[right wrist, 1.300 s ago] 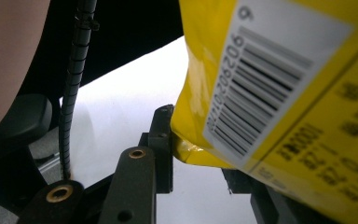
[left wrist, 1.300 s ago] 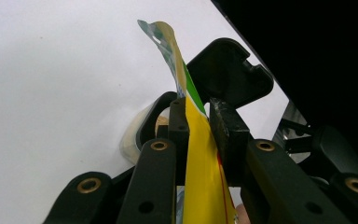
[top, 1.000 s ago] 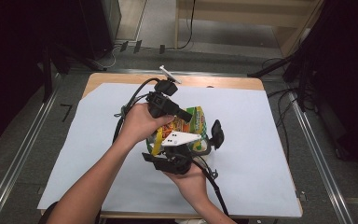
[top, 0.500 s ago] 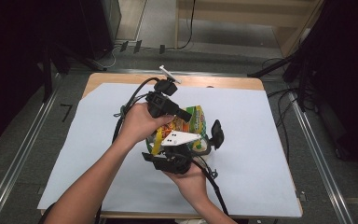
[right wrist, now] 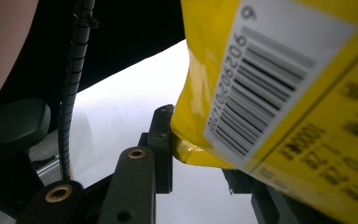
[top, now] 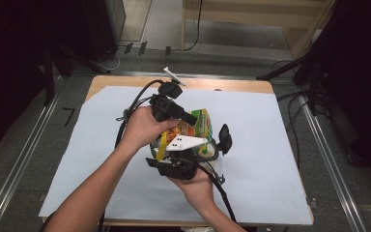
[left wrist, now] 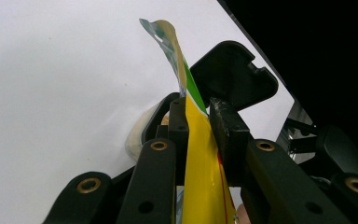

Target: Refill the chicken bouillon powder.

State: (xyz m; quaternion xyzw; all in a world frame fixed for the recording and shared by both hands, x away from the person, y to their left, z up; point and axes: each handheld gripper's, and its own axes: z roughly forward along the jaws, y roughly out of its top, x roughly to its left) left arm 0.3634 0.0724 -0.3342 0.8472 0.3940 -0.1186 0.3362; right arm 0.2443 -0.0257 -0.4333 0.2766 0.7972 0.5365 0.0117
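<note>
Snack bag (left wrist: 200, 154) pinched between left claw (left wrist: 198, 126) pads.

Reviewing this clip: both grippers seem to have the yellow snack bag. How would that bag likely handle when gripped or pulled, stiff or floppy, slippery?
The snack bag looks thin and floppy: its free edge curls over above the left gripper. The film shines in the right gripper view, so it is probably slick and may slide between the pads. It seems light, hanging between the left gripper and the right gripper without sagging much.
</note>
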